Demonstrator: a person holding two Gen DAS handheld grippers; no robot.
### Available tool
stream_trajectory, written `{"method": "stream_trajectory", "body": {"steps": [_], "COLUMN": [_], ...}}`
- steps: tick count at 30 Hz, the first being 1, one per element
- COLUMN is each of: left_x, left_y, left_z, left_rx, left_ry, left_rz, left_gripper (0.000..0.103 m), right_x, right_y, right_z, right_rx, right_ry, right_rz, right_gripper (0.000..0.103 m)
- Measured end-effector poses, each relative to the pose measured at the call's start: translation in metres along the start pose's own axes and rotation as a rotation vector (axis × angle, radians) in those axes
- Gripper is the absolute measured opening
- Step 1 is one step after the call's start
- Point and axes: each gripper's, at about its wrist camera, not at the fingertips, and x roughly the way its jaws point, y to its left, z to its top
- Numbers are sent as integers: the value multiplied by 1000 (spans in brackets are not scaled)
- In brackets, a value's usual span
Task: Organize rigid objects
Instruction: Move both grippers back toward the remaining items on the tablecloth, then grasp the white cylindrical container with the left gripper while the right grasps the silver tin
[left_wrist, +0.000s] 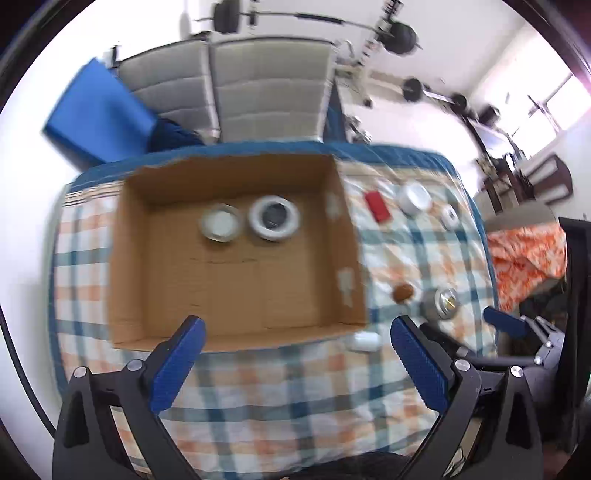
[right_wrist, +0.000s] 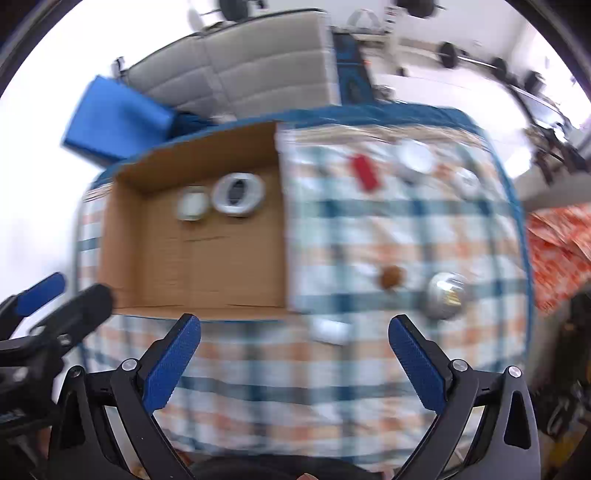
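Note:
An open cardboard box (left_wrist: 236, 280) (right_wrist: 192, 266) sits on the checked tablecloth (left_wrist: 295, 398). Inside it lie a white lid (left_wrist: 221, 223) (right_wrist: 192, 207) and a white ring-shaped dish (left_wrist: 274, 218) (right_wrist: 238, 194). To its right lie a red block (left_wrist: 377, 206) (right_wrist: 364, 171), a white jar (left_wrist: 414, 198) (right_wrist: 414, 157), a small white roll (left_wrist: 450, 217) (right_wrist: 466, 182), a brown ball (left_wrist: 402, 292) (right_wrist: 392, 277), a metal can (left_wrist: 441, 303) (right_wrist: 445, 295) and a small white bottle (left_wrist: 365, 340) (right_wrist: 328, 330). My left gripper (left_wrist: 295, 328) is open and empty before the box. My right gripper (right_wrist: 293, 328) is open and empty near the bottle.
A blue case (left_wrist: 98, 114) and grey cushioned seats (left_wrist: 258, 96) stand behind the table. An orange patterned cloth (left_wrist: 528, 254) lies to the right. Barbells (left_wrist: 410, 37) hang on the far wall. The other gripper shows at each view's edge (left_wrist: 517, 325) (right_wrist: 40, 291).

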Motion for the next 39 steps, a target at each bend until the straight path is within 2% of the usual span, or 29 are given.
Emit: {"method": "stream_trajectory", "body": {"steps": [5,9,12,18,21,24,25,27,32,36,39], "left_x": [59,109,132,160,169,172,172,168,137,123,141], "left_y": [-59,-92,-115,-146,-145,-139,-138,-138,-155,-181,-193], "left_z": [-21,-35,-35,-19,-12,-8,-8,-7,5,42,84], "left_rx": [42,7,9,51,27,-8,-13,-14,-1,38,40], "left_ry": [110,220,232,185,191,205,213,221,189,136,122], "left_rz": [-18,-25,12,164,193,186,186,185,149,101,71], "left_gripper": [103,103,103,103,103,103,103,103,103,103,103], "right_x": [30,56,79,135,164,187,193,195,184,164,157], "right_y": [-101,-150,-173,-181,-181,-180,-179,-179,-186,-208,-237], "right_z": [-15,-21,-15,10,15,16,16,16,21,45,70], "right_rx": [119,152,161,164,164,160,154,145,117,135,191], "right_ry": [70,112,127,182,240,300,314,306,315,270,237], "right_rz": [-75,-77,-67,-39,-19,-3,-2,-18,17,9,-9], "right_gripper": [103,103,103,103,102,86,75,74,73,73,73]}}
